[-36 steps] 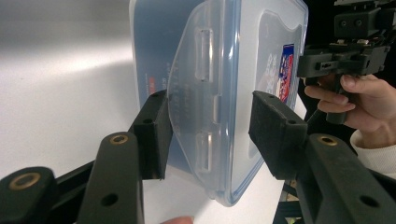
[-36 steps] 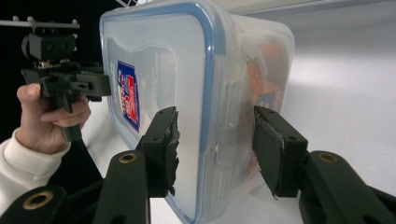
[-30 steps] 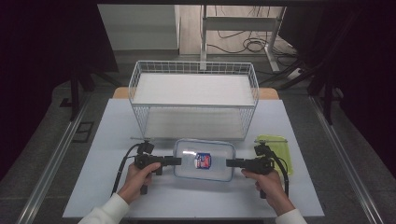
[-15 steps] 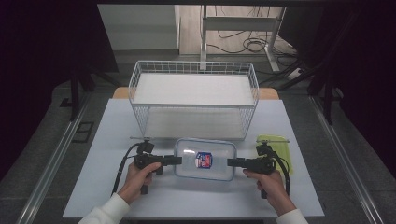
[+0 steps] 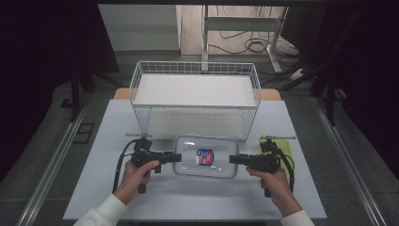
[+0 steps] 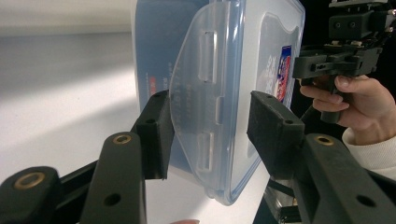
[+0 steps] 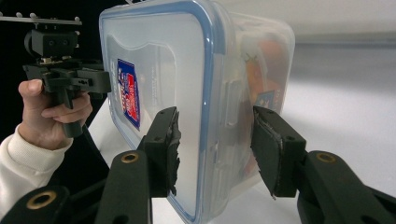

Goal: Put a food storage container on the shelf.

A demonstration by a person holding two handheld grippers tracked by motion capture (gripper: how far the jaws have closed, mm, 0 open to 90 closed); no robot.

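High view shows the left tongs (image 5: 175, 157) and right tongs (image 5: 234, 159) have barely moved since a second ago. Both are open, one at each end of the box (image 5: 205, 157). They probably squeeze next.

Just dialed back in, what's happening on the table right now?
A person holds a gripper in each hand at opposite short ends of a clear lidded container lying on the white table, in front of a wire basket. The left gripper brackets the end latch flap; the right gripper straddles the other end. Both are open.
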